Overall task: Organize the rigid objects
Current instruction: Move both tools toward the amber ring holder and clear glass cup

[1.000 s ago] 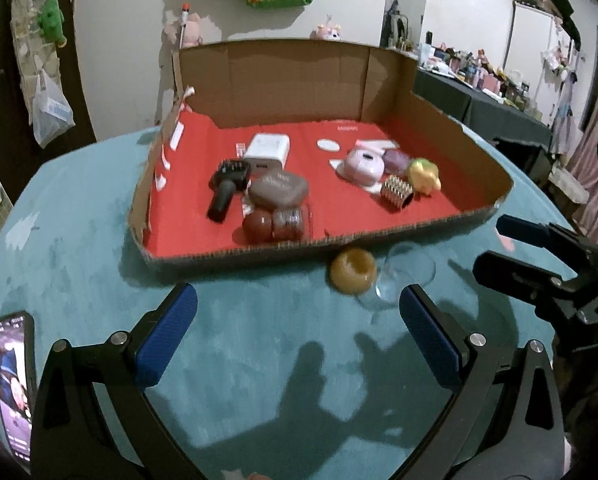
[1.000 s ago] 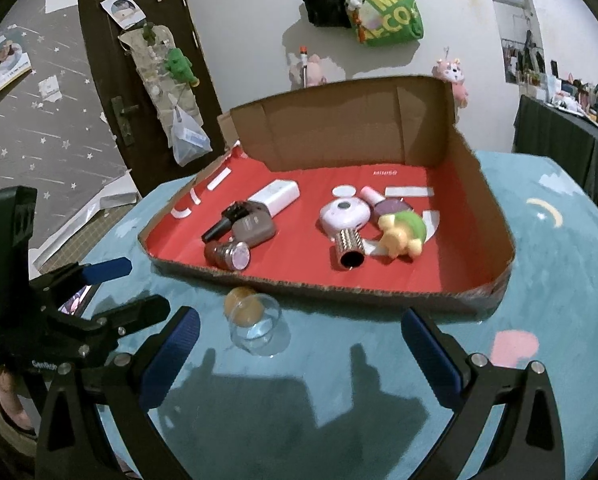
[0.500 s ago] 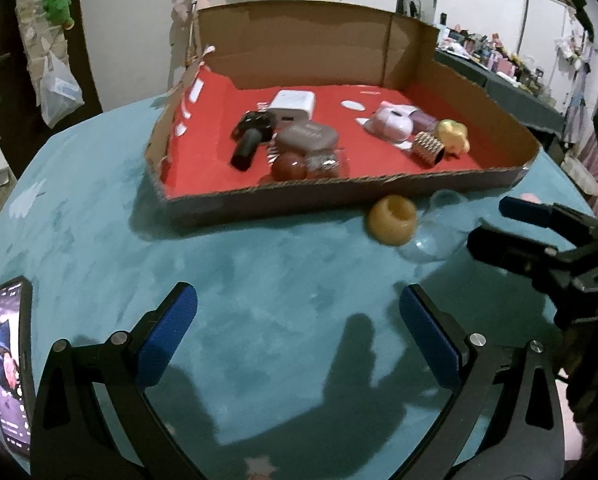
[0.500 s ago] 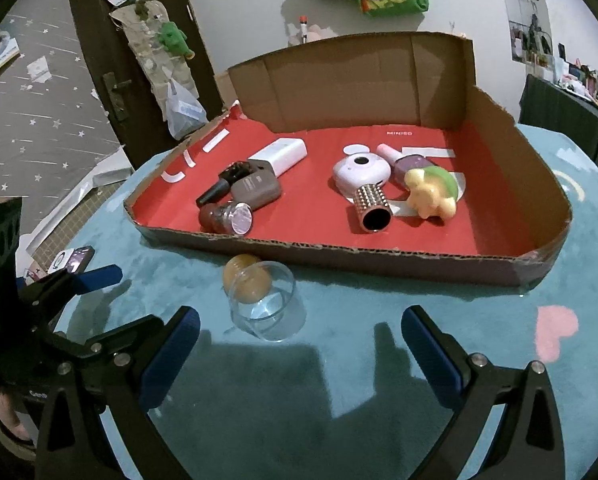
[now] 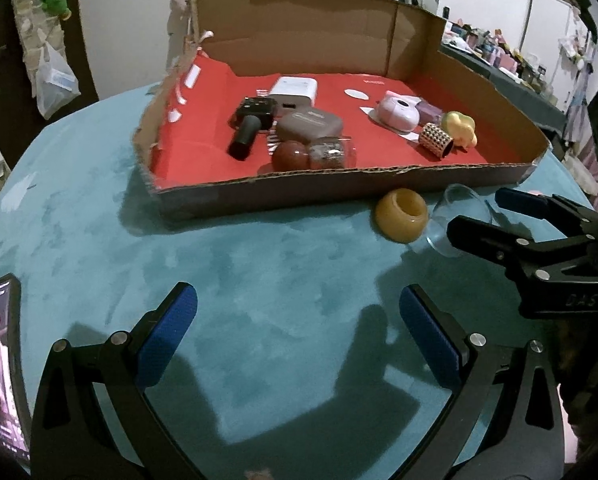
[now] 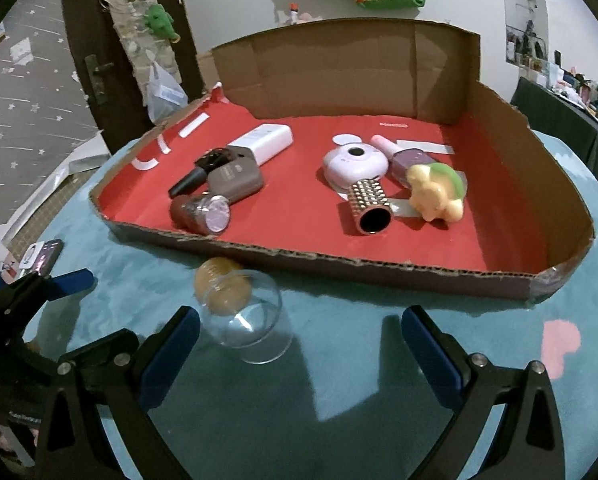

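**Tools wide and empty, two pieces left outside the box**

Right tool [image 6: 299, 344] hovers low over the teal counter [image 6: 339, 400] with its blue pads spread wide and nothing between them. The left tool [image 5: 297, 334] is likewise wide and empty, over bare cloth.

Just ahead of the right tool, and nearest its left pad, a clear glass jar [image 6: 251, 324] lies on its side. A yellow ring-shaped piece [image 6: 221, 284] sits just beyond the jar, touching it or nearly so, close to the front wall of the cardboard box [image 6: 379, 272]. From the left tool, the same yellow piece [image 5: 401, 216] and glass jar [image 5: 459, 216] lie ahead and to the right, with the right tool [image 5: 495, 216] reaching in at the jar.

Beyond that wall, on the red floor, other things already lie in two loose groups: a white power bank [image 6: 265, 142], a brown case [image 6: 233, 178] and a small glittery jar [image 6: 203, 214] to the left; a studded tube [image 6: 369, 206], a lilac camera-like gadget [image 6: 355, 166] and a yellow-green toy [image 6: 437, 192] straight ahead.

The step in hand looks like picking up the glass jar. To do it well:

- Shift the right tool leftward until the jar sits centred between the pads, not against one.
- Close across the round body gently; the glass looks slick and could roll or squirt out.
- Avoid knocking the yellow piece under the box wall.
- Lift clear of the wall before moving in, and set down in open red floor.
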Motion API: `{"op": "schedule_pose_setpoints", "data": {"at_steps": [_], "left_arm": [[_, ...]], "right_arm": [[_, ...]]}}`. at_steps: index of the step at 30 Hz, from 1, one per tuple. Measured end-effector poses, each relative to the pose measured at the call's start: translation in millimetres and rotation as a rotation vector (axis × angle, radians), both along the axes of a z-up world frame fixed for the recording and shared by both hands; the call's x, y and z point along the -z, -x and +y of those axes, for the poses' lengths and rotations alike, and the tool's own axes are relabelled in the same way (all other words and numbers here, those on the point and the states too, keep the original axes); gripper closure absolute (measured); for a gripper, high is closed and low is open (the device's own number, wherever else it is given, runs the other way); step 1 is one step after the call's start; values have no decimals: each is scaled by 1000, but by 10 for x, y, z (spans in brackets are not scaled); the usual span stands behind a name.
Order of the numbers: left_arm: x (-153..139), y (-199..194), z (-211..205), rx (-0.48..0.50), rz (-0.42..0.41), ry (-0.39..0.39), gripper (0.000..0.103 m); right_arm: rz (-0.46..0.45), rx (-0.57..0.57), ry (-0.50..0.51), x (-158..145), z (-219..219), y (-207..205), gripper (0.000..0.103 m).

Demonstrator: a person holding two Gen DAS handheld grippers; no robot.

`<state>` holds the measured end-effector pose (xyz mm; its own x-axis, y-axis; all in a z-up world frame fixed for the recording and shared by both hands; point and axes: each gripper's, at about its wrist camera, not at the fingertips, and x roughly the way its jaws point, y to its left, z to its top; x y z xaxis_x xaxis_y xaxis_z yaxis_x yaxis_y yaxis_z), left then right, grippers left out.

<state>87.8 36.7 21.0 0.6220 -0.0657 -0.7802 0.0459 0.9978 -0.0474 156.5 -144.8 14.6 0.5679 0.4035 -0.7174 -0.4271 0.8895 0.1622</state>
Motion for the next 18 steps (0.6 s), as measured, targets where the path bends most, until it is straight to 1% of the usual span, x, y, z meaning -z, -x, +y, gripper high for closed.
{"op": "schedule_pose_setpoints", "data": {"at_steps": [2, 6, 8, 10, 13, 16, 18], "left_arm": [[10, -48, -60, 12, 6, -9, 0], [-2, -157, -193, 32, 7, -31, 0], [-17, -237, -271, 45, 8, -38, 0], [-21, -298, -325, 59, 11, -34, 0], [-13, -403, -413, 68, 13, -36, 0], [33, -483, -435, 56, 25, -53, 0], [91, -545, -411, 51, 58, -35, 1]], "right_arm": [[-3, 21, -5, -7, -77, -3, 0], [4, 79, -57, -53, -318, -29, 0], [2, 107, -65, -81, -402, -38, 0], [10, 139, -75, -103, -519, -58, 3], [54, 132, -140, -83, -626, -79, 3], [61, 112, -157, -74, -620, -51, 3], [62, 90, -162, -74, -570, -16, 3]]}}
